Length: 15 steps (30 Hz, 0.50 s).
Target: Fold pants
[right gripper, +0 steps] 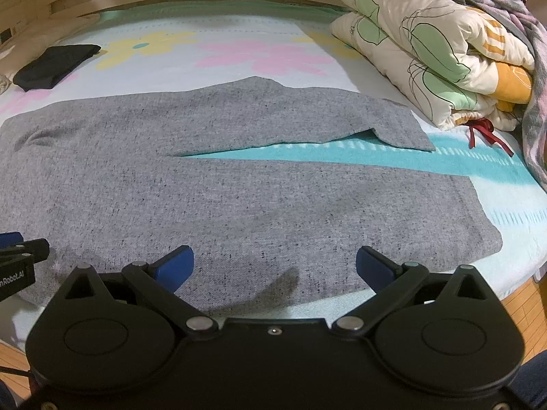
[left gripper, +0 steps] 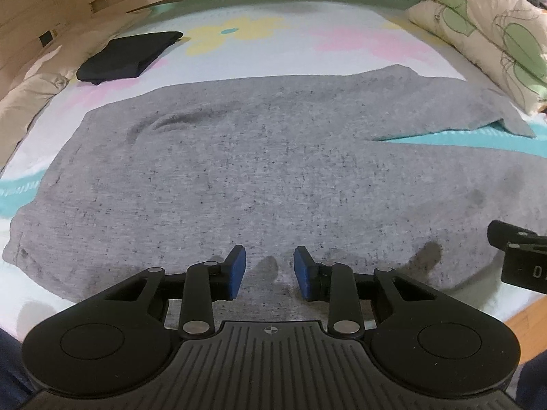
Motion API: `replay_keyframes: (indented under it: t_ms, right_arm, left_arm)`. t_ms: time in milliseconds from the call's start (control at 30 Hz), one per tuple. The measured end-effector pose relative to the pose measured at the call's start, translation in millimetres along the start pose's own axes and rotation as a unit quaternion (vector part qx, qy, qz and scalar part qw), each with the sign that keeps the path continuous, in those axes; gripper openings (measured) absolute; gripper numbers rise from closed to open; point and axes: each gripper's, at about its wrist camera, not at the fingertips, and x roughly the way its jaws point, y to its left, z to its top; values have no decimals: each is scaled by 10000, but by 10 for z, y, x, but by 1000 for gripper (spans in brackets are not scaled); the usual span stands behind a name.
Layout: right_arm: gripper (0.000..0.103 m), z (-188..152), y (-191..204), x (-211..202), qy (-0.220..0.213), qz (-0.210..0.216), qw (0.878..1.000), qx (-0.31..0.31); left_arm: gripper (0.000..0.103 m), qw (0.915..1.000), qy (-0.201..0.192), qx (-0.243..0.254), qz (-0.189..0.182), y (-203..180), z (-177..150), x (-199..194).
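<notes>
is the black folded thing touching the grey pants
Apart. In the left wrist view a strip of the flowered sheet shows between the black folded cloth and the far edge of the grey pants; the right wrist view shows the same gap.

Heathered grey pants (left gripper: 259, 171), flowered pastel sheet (right gripper: 239, 54), seemingly black garment (left gripper: 126, 56).

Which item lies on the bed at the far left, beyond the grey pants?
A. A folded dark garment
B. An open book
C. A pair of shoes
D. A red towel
A: a folded dark garment rests on the flowered bed sheet at the far left, apart from the grey pants spread flat in front of both tongs.
</notes>
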Motion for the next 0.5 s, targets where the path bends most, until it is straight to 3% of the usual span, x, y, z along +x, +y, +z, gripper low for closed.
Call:
replay_keyframes:
  t_ms: [500]
  right_arm:
    - [101,11,-24,13,44,-38,10000,41]
  left_arm:
    - [31,9996,227,-163,-23,51,16,63]
